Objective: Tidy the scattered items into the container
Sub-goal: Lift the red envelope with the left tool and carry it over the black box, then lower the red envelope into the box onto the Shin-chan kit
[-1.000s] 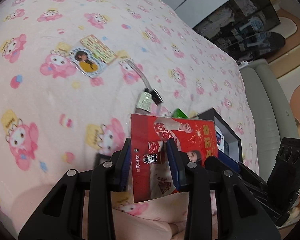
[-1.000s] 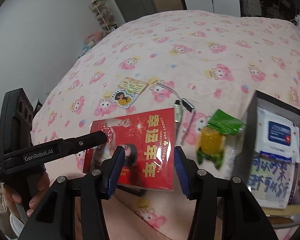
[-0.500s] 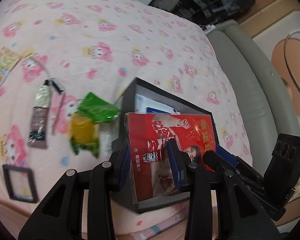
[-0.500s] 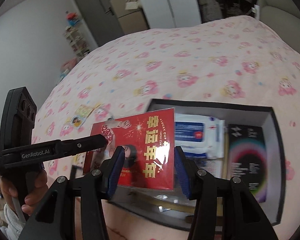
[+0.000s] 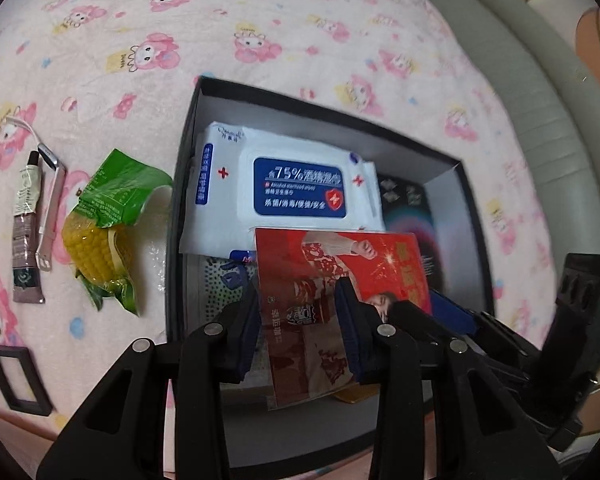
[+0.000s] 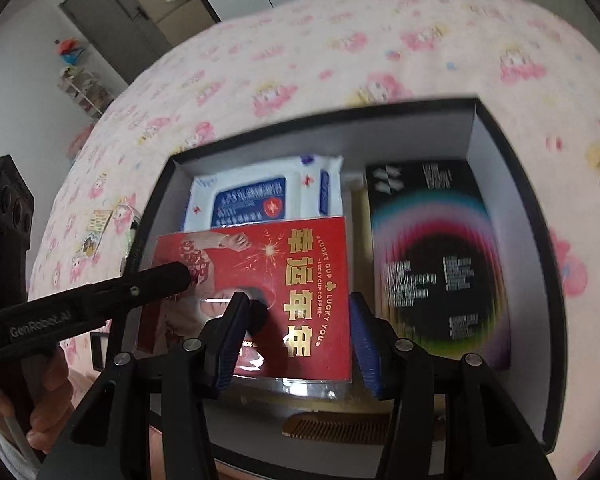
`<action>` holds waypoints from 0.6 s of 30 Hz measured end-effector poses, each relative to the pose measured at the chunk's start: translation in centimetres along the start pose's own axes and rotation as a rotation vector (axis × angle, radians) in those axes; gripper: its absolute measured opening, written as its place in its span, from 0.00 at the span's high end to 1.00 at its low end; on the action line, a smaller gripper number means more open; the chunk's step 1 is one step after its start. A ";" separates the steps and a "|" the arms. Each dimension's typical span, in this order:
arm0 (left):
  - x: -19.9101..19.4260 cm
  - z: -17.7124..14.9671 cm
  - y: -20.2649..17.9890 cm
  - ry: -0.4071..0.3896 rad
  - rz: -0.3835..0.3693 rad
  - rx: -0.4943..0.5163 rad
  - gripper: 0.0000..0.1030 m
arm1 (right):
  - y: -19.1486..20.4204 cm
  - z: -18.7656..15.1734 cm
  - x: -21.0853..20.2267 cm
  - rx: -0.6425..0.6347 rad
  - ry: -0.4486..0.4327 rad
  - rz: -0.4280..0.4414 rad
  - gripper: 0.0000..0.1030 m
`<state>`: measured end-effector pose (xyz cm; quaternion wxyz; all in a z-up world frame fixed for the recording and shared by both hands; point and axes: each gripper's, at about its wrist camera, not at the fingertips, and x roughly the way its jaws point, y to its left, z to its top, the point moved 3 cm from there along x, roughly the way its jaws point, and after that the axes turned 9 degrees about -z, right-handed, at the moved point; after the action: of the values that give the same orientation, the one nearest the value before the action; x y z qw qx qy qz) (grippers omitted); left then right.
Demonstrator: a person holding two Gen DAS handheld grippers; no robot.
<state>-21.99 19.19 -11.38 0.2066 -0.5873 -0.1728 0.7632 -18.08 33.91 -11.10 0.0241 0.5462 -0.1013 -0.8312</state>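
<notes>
**Red packet over box: set it down flat**

The flat red foil coffee packet (image 5: pixel 340 280) is carried by both grippers: left gripper (image 5: pixel 298 320) narrowed onto one edge, right gripper (image 6: pixel 296 332) clamped across the other end. It is held above the open black rectangular box (image 6: pixel 516 184), over the wooden comb (image 6: pixel 336 426). Both ends should be lowered level and released together onto the white wet-wipes pack (image 5: pixel 284 184), clear of the black rainbow-print carton (image 6: pixel 432 264). Beyond, on the pink cartoon bedspread (image 5: pixel 260 20), the green-wrapped corn cob (image 5: pixel 100 232) is yet to be collected.
</notes>
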 end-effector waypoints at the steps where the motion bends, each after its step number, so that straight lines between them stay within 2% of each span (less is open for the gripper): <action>1: 0.3 -0.2 -0.1 0.011 0.021 0.004 0.66 | -0.2 -0.3 0.4 0.005 0.023 0.003 0.55; 7: 0.8 -0.7 -0.8 0.030 0.136 0.053 0.65 | -0.4 -0.9 2.1 0.010 0.100 0.010 0.55; 11: 0.9 -0.6 -0.8 0.033 0.218 0.093 0.58 | -0.2 -1.3 2.6 -0.007 0.128 0.014 0.54; 13: 0.6 -0.5 -0.6 0.019 0.243 0.101 0.58 | -0.1 -1.5 2.6 -0.010 0.135 0.019 0.55; 15: 0.0 -0.5 -0.3 0.004 0.248 0.095 0.58 | -0.2 -1.5 2.4 -0.008 0.127 0.016 0.55; 18: -0.7 -0.6 0.1 -0.007 0.210 0.080 0.58 | -0.8 -1.4 1.7 0.011 0.102 0.006 0.55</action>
<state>-21.23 18.78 -10.99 0.1481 -0.5909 -0.0804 0.7890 -17.41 34.23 -13.37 0.0287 0.5875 -0.1061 -0.8017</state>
